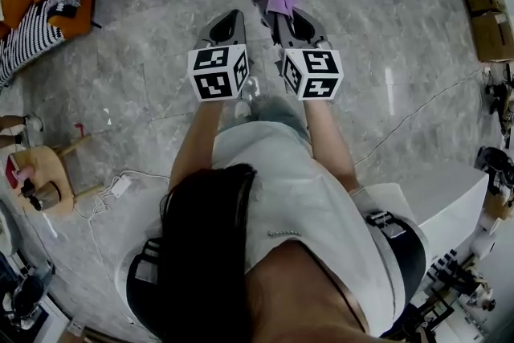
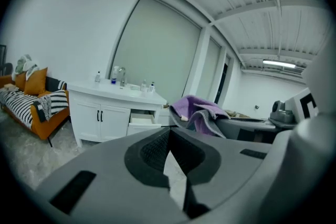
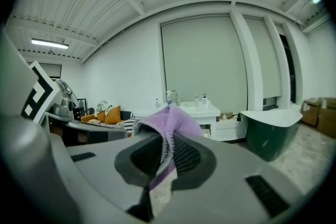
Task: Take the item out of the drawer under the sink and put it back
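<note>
My right hand-held gripper [image 3: 167, 140] clamped on purple cloth [image 3: 169, 117]; left hand-held gripper [image 2: 169, 136] closed, empty. Risk: pinch slips, cloth drops short of drawer [image 2: 143, 120].

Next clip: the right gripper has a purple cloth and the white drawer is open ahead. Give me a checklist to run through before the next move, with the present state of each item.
1. Purple cloth clamped in the right gripper: ok, the jaws are shut on a fold of it.
2. Left gripper free to help: ok, jaws together with nothing between them.
3. Drawer open to take the cloth: ok, it stands pulled out of the white cabinet.
4. Cloth apart from the left gripper: ok, the head view shows it bunched over the right gripper only.
5. Room inside the drawer: cannot tell, its inside does not show.
</note>
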Tool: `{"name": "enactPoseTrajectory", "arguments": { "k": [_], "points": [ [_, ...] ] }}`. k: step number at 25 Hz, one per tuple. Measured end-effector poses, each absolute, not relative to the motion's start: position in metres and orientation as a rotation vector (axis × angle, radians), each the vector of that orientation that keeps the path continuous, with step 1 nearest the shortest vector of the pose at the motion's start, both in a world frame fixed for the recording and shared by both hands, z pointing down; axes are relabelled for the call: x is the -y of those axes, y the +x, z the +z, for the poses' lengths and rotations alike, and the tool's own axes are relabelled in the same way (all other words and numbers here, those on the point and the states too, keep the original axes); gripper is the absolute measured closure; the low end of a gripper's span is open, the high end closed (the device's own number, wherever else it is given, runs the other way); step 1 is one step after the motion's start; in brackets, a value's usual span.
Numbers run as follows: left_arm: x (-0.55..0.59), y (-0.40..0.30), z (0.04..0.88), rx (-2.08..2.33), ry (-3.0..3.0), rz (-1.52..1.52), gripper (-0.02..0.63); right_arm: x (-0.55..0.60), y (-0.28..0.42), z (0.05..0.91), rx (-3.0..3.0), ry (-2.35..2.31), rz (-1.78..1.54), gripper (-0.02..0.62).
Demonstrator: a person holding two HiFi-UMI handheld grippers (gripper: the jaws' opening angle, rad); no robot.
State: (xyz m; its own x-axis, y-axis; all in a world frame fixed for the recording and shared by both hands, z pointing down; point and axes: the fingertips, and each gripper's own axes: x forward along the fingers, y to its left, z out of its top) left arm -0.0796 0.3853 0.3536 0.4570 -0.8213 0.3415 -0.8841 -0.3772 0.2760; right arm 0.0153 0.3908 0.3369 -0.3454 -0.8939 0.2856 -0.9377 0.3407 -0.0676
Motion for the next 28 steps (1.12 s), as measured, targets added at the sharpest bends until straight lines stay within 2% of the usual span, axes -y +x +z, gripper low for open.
{"name": "enactPoseTrajectory", "arguments": {
  "k": [16, 28],
  "points": [
    [-0.375, -0.082, 0.355, 1.353, 2.332, 0.175, 0.601, -0.382, 0.009, 0.34, 2.385, 1.691, 0.326, 0.552],
    [-0.311, -0.072, 0.371, 1.406, 2.274, 0.247, 0.601, -0.314, 0.02, 0.351, 2.411, 1.646, 0.363, 0.552]
  ]
}}
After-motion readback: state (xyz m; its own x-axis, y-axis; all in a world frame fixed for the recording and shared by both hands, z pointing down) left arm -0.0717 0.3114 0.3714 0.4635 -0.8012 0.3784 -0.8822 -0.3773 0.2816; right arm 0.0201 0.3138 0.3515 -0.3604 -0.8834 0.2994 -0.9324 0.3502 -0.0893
